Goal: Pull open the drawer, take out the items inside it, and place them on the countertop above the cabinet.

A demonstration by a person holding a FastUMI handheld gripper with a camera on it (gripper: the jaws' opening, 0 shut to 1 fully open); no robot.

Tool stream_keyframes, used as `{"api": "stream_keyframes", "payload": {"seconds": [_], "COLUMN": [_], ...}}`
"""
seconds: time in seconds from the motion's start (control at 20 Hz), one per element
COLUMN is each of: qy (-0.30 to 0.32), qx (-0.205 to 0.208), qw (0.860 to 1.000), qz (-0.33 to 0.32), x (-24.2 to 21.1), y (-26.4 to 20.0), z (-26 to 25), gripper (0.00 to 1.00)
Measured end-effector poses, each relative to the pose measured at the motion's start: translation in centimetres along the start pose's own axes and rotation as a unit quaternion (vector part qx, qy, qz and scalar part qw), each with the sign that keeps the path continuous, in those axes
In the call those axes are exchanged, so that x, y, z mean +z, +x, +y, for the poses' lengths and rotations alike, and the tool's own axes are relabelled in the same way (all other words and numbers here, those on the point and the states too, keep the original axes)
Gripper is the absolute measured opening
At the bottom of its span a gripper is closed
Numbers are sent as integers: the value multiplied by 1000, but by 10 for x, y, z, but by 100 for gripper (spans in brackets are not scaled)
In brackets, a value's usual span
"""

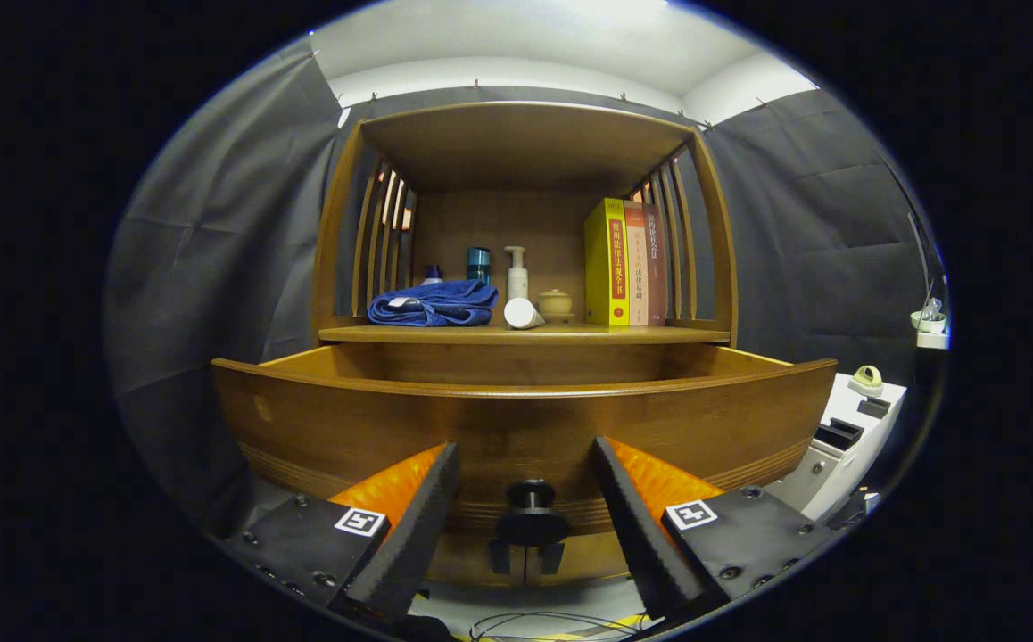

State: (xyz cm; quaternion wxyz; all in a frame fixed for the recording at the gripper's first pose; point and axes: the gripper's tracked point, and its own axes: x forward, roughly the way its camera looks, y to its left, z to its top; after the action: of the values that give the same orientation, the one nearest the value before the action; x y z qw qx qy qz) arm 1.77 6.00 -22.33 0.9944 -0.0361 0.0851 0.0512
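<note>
- I hold the tool released, fingers spread wide, gripping nothing.
- The drawer knob sits between them, untouched.
- The drawer stands pulled out; its inside lies up and beyond the front panel, contents hidden.
- The counter lies above, its front edge carrying a blue towel.

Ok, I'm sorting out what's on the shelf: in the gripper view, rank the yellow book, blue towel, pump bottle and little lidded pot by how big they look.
1. Yellow book
2. Blue towel, close to the book in area, so that ranking is unsure
3. Pump bottle
4. Lidded pot

The gripper is open, its fingers either side of the drawer knob.
</note>
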Motion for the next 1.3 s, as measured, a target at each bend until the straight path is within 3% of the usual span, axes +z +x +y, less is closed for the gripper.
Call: {"api": "stream_keyframes", "payload": {"seconds": [0.2, 1.3], "qy": [7, -35], "qx": [-1, -1], "qw": [999, 998], "qz": [39, 55], "x": [-1, -4], "y": [12, 115], "z": [0, 3], "gripper": [98, 99]}}
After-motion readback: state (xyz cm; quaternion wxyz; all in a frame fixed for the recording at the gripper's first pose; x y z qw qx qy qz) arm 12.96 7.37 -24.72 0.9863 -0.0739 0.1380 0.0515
